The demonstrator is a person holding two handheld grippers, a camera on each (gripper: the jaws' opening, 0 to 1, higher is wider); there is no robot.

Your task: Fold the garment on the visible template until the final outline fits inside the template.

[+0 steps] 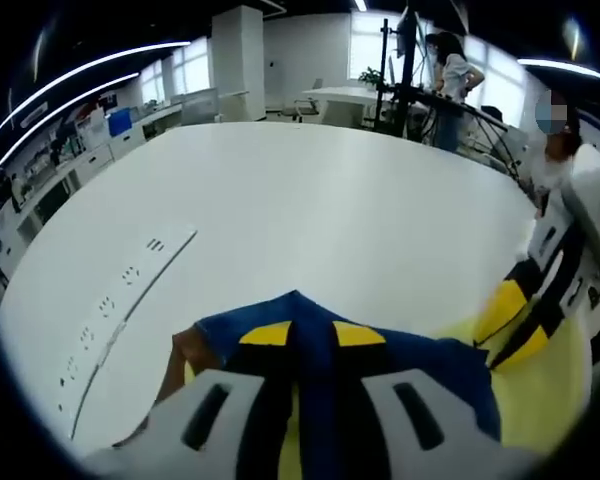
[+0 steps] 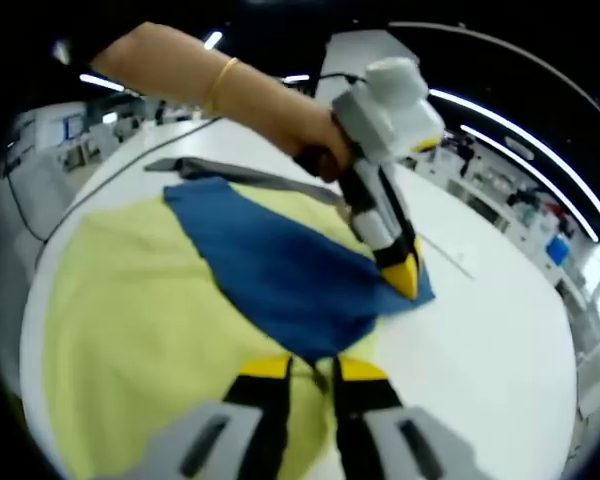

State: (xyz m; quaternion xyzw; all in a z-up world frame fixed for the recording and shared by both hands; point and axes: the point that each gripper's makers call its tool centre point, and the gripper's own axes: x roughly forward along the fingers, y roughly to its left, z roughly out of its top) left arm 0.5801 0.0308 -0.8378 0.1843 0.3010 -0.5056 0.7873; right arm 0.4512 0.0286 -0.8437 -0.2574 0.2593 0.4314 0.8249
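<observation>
A blue garment (image 2: 290,275) lies partly folded over a yellow template (image 2: 130,330) on a white tabletop (image 1: 310,220). The left claw (image 1: 307,335) is clenched on a raised fold of the blue cloth, and the right claw (image 2: 310,368) grips the garment's near corner. A hand (image 2: 315,135) (gold bracelet on the wrist) holds the left tool.

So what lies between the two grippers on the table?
In the right gripper view, blue garment spans from right gripper to left gripper, over the yellow template.
</observation>
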